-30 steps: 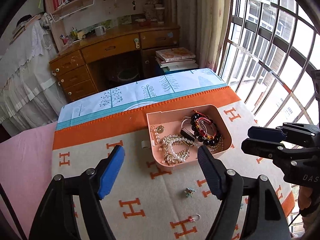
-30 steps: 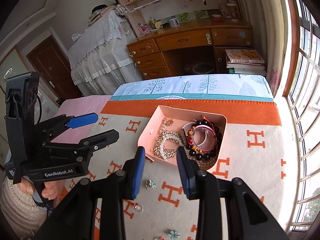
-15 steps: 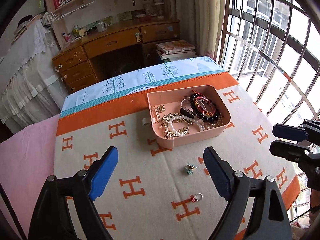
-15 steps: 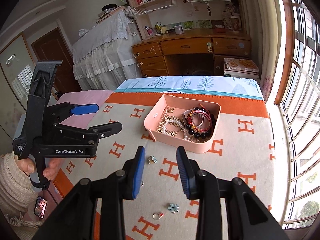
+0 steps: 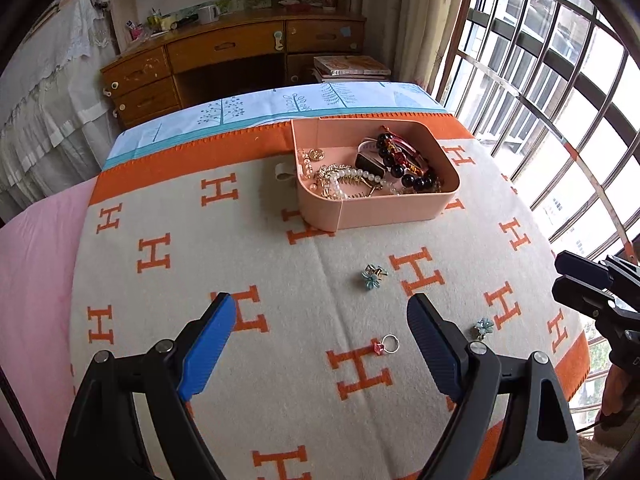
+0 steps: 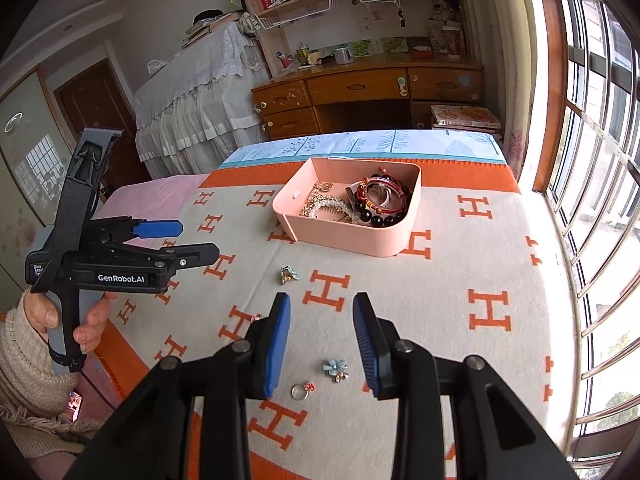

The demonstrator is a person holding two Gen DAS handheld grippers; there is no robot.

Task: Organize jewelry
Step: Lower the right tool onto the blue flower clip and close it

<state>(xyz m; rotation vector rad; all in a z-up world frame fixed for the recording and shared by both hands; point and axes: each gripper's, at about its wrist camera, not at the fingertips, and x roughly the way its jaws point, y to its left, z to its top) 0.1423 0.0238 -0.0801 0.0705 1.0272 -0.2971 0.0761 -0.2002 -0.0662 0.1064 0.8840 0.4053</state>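
Between the fingers of the left gripper (image 5: pixel 320 300) nothing is held: they stand spread wide, wider than a second ago, above the H-patterned blanket (image 5: pixel 248 248) on the bed. Just inside its right finger lies a small ring with a red stone (image 5: pixel 386 345), beyond that finger a pale blue flower piece (image 5: pixel 484 327), and a little ahead of the tips a teal and gold flower piece (image 5: pixel 373 274). Further ahead sits the pink box (image 5: pixel 376 210), already holding bead bracelets, pearls and gold chains. The right gripper (image 6: pixel 322 298) is empty too, its fingers parted by a narrow gap that has not changed; the ring (image 6: pixel 301 390) and the blue flower (image 6: pixel 336 369) show in that gap, and the teal and gold piece (image 6: pixel 289 274) lies just ahead of its left finger, with the box (image 6: pixel 352 240) well beyond. Off to its left a hand holds the left gripper (image 6: pixel 188 240) over the near edge of the blanket. A second ago both grippers hung close over the box; both have since drawn back and down toward the near side, so the box now looks farther off and the loose pieces have come under the fingers. I read this as the reach for the next piece, probably the ring, with three small pieces left to go into the box.
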